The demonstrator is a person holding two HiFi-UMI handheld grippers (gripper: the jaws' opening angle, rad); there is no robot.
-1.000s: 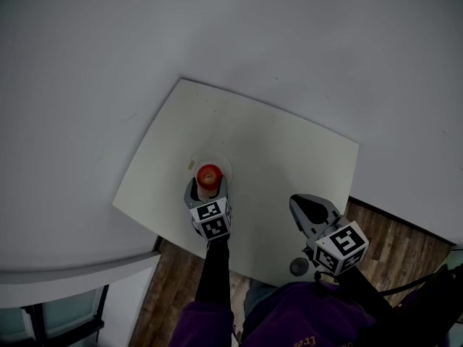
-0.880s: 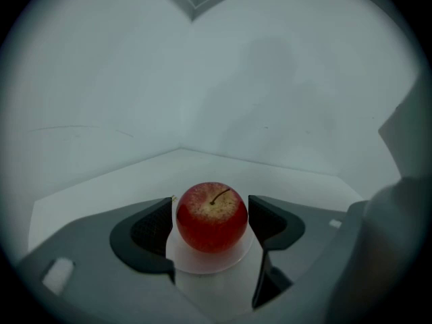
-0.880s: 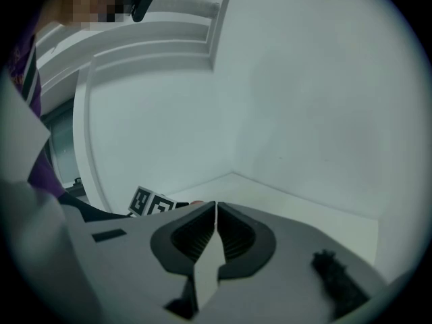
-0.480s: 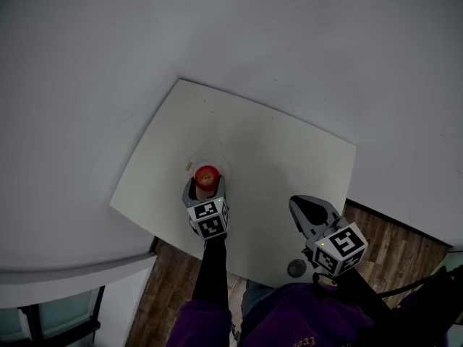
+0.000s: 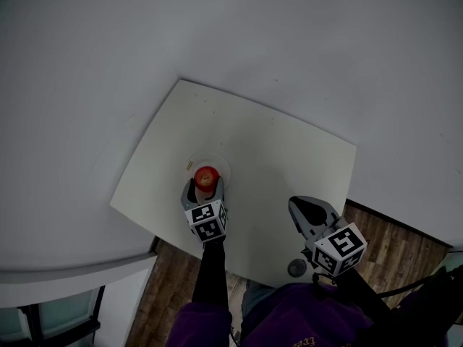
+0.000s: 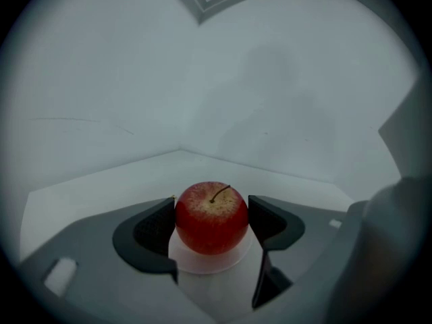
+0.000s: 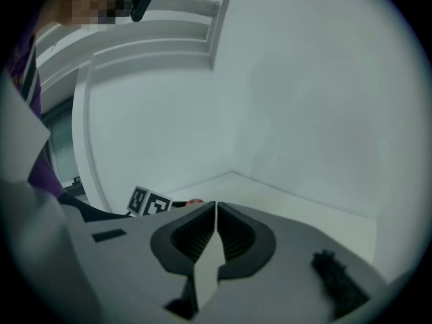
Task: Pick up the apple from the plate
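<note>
Nearest the person, the right tool (image 5: 307, 210) hangs over the near edge of the counter (image 5: 275, 150), towards its right-hand corner. Its jaws are pressed together with nothing between them, so it takes no part in the work.

Further in, over the left half of the counter and closer to the near edge than the far one, the left tool (image 5: 205, 189) reaches forward to the apple (image 6: 211, 218). In the left gripper view the jaws stand roughly an apple's width apart, one dark pad against each flank of the fruit, and they appear to be gripping it. The apple sits upright, stem up, and its underside rests on the small pale plate (image 6: 202, 266) — not lifted yet. Beyond the plate the counter runs bare to its far corner and the wall.

The step in hand looks like the grasp itself, made or just being completed. The next move is probably a straight rise with steady pressure, because a round, smooth apple held only at its widest part could roll or slip if the tool tilts — and a light plate might shift if the fruit drags across it.
</note>
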